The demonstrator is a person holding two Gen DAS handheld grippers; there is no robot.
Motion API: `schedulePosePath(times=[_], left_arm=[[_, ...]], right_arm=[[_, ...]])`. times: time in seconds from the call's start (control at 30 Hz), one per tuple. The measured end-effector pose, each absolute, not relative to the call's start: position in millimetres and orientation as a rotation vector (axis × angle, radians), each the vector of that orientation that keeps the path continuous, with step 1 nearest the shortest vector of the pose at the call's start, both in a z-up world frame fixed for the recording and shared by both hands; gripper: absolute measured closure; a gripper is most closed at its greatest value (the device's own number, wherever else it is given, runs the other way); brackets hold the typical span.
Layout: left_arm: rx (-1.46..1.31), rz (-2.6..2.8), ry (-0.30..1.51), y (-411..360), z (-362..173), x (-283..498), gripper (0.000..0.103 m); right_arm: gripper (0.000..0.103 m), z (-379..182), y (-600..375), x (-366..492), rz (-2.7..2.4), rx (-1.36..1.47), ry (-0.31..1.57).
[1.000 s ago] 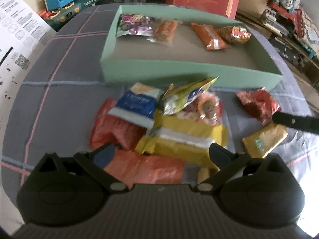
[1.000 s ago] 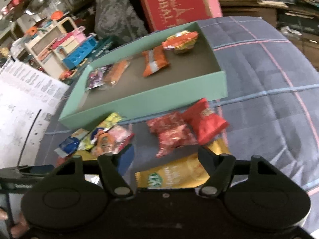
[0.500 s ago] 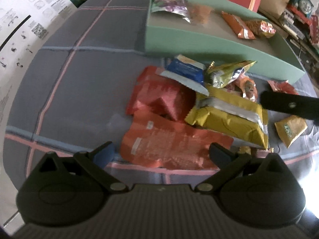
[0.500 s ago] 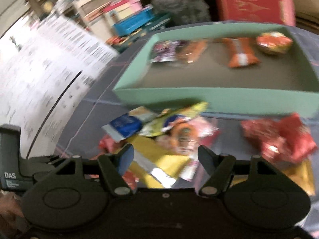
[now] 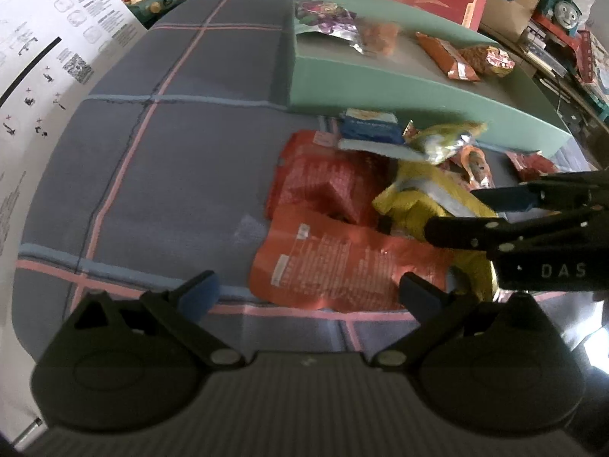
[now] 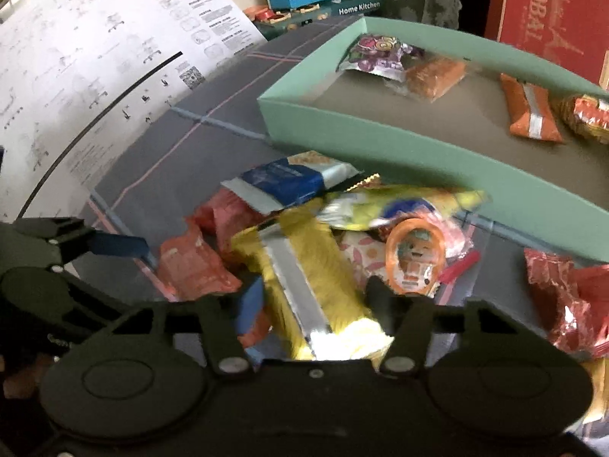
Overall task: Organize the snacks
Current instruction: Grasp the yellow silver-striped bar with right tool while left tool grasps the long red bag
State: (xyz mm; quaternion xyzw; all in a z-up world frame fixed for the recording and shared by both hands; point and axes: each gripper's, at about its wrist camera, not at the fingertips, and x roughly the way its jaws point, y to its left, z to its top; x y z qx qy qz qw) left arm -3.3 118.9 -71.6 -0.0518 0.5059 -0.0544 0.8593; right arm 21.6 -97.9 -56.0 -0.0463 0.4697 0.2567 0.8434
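A grey plaid cloth covered the surface. Left of it lay a large white printed sheet. Beyond the cloth stood a toy kitchen box, a red carton and a toy train.

Bare cloth lies open left; the snack heap and far green tray block the right.
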Motion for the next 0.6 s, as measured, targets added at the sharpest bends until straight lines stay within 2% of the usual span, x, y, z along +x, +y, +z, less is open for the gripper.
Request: schedulePosePath(times=[0.13, 0.23, 0.27, 0.3, 0.33, 0.4, 0.57, 0.6], left_arm=[[-0.105, -0.168, 1.07, 111.1, -70.6, -3.2, 0.002], [-0.067, -0.213, 1.066, 96.0, -69.7, -6.9, 0.011], [-0.049, -0.224, 1.061, 90.2, -68.9, -8.2, 0.02], [-0.032, -0.233, 1.052, 85.5, -67.8, -10.1, 0.038], [-0.013, -0.247, 1.044, 80.2, -65.8, -11.9, 0.044], [-0.008, -0.286, 1.031, 72.7, -61.3, -14.0, 0.074], [0.028, -0.316, 1.003, 56.9, -58.4, -6.8, 0.073], [0.024, -0.309, 1.002, 58.0, -58.8, -4.1, 0.07]], right_arm=[[0.057, -49.6, -114.7, 14.1, 0.486, -0.031, 0.976], [0.059, -44.4, -138.8, 8.1, 0.449, 0.082, 0.976], [0.059, -44.2, -145.4, 6.9, 0.436, 0.105, 0.975], [0.059, -43.6, -153.3, 4.2, 0.421, 0.129, 0.973], [0.059, -43.1, -160.1, 2.0, 0.41, 0.145, 0.97], [0.06, -42.4, -174.3, -3.7, 0.382, 0.181, 0.964], [0.06, -46.6, -195.5, -11.0, 0.321, 0.232, 0.967], [0.06, -48.4, -199.8, -13.8, 0.313, 0.246, 0.973]])
